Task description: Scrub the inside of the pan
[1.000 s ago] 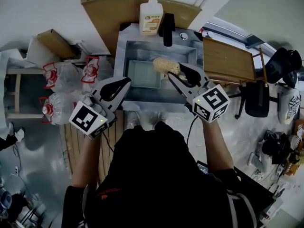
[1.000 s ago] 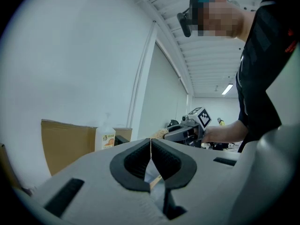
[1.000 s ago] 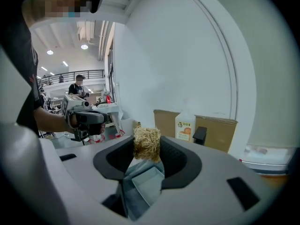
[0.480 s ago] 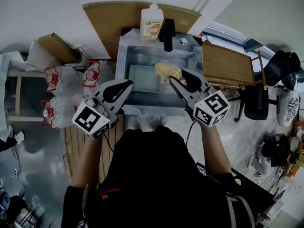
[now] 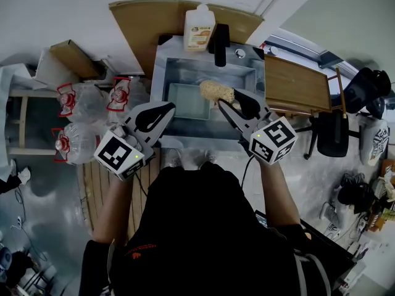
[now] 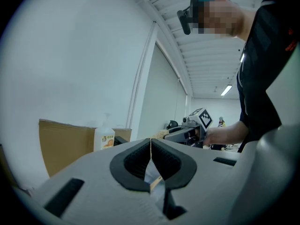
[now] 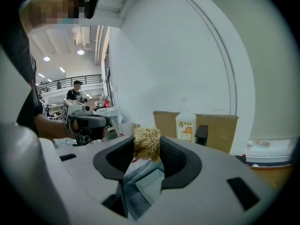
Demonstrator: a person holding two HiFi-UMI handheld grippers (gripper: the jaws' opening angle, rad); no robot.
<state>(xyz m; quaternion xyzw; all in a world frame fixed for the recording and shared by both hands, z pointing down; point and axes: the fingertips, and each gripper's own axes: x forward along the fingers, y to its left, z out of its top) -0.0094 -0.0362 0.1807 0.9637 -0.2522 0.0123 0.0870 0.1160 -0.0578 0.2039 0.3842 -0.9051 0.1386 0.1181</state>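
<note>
A pale rectangular pan lies in the steel sink. My right gripper hangs over the sink's right front, shut on a tan fibrous scrubber that sticks out past its tips above the pan's right end. In the right gripper view the scrubber is pinched between the pads, and part of the pan shows below them. My left gripper hovers over the sink's front left corner, shut with nothing in it. In the left gripper view the left gripper has its pads touching.
A soap bottle and a black faucet stand behind the sink, before a cardboard sheet. A wooden board lies right of the sink. Packs of water bottles sit left. A black chair stands right.
Almost nothing differs. Both grippers hold nearly the same places over the sink's front, the right one slightly lower in the frame, still clamping the scrubber.
</note>
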